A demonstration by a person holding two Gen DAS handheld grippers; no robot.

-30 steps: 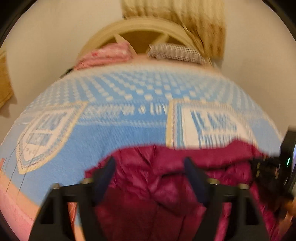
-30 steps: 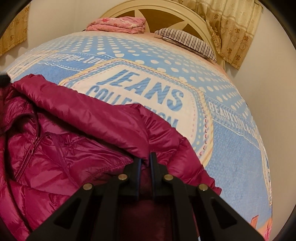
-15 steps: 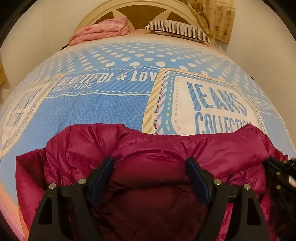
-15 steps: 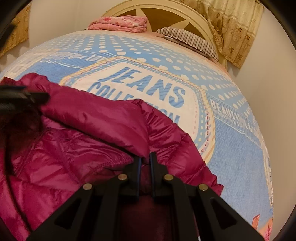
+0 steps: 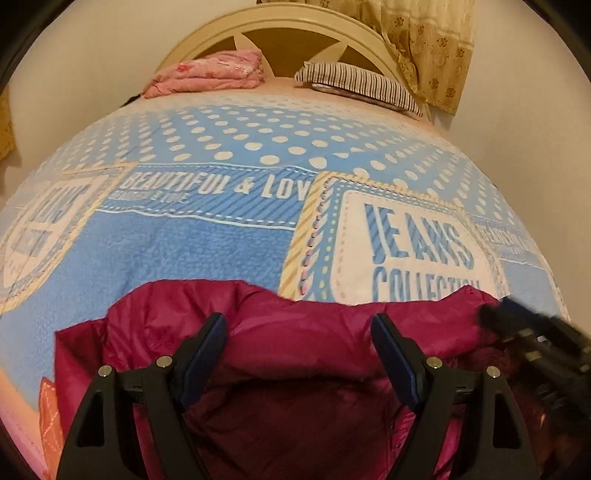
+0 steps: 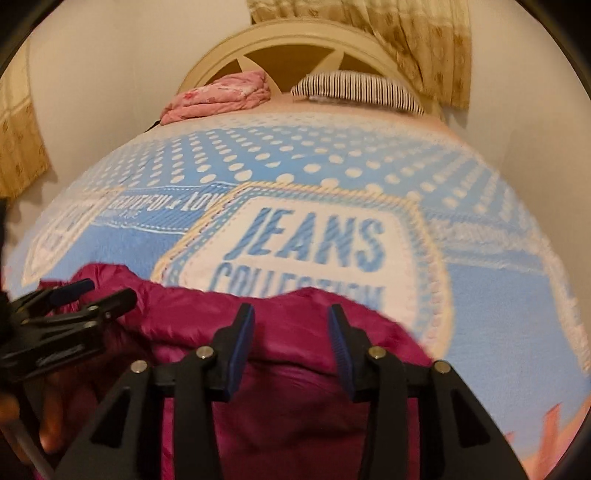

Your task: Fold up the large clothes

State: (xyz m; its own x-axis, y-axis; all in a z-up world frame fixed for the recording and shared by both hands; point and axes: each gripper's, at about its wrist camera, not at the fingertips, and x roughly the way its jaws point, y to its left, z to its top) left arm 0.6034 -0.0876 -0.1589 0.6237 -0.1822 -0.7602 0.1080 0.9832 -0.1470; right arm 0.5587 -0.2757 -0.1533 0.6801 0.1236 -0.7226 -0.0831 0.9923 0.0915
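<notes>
The magenta jacket (image 5: 295, 332) lies bunched on the blue bedspread (image 5: 184, 251), directly under both grippers. The left gripper (image 5: 297, 354) stands wide, gripping nothing. The right gripper (image 6: 291, 347) has just been opening, fabric released below it. Folding appears barely begun; no tidy fold shows.

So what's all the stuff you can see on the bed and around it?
jacket: one, dark magenta, puffy, near edge of the bed
blanket: one, blue with white dots and "JEANS COLLECTION", covering the bed
folded pink cloth: one, pink, far end, left of the pillow
pillow: one, black and white stripes, far end
headboard: one, cream, behind the pillow
curtain: beige, flowered, far right corner
left gripper: black, blue pads, open over the jacket
right gripper: black, jaws just been opening, jacket below, not pinched
</notes>
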